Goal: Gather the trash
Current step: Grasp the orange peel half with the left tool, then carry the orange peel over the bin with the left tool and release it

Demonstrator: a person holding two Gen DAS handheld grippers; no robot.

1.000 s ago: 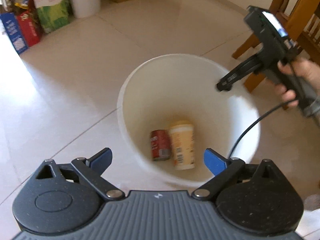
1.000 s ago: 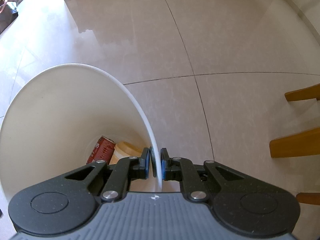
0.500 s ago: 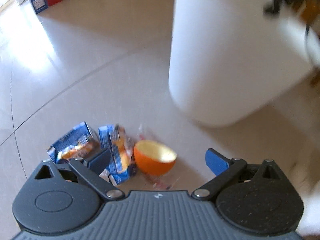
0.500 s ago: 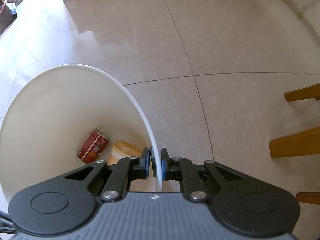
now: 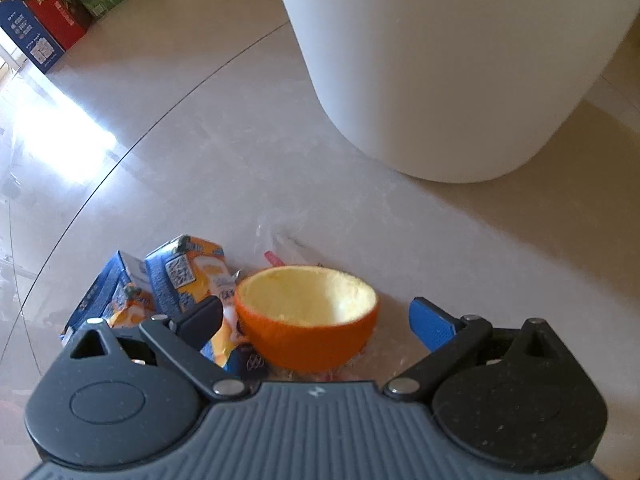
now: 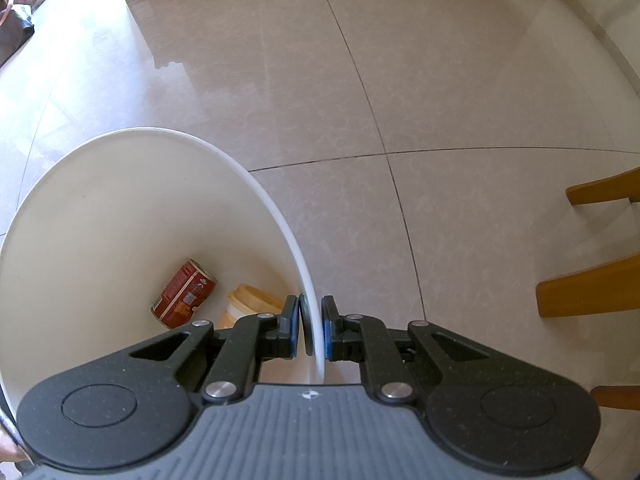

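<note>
Left wrist view: the left gripper (image 5: 316, 316) hangs low over the glossy beige tiled floor (image 5: 200, 152), its fingers spread wide and holding nothing.
Between the fingers: a hollow orange peel half (image 5: 306, 322), open side up, sits on the floor just ahead of the gripper body.
Beside the peel: two crushed blue and orange drink cartons (image 5: 160, 280) lie against its left side; a scrap of clear wrapper (image 5: 288, 246) lies just behind.
Beyond: the white plastic trash bin (image 5: 448, 64) stands upright on the floor, apart from the litter.
Far left: coloured boxes (image 5: 48, 20) in a row.

Right wrist view: the right gripper (image 6: 311, 334) has its fingers closed narrow on the bin's thin rim.
Inside the bin: a red drink can (image 6: 182, 296) and a pale paper cup (image 6: 250, 306) lie on the bottom.
Right edge: wooden chair legs (image 6: 592, 288).
</note>
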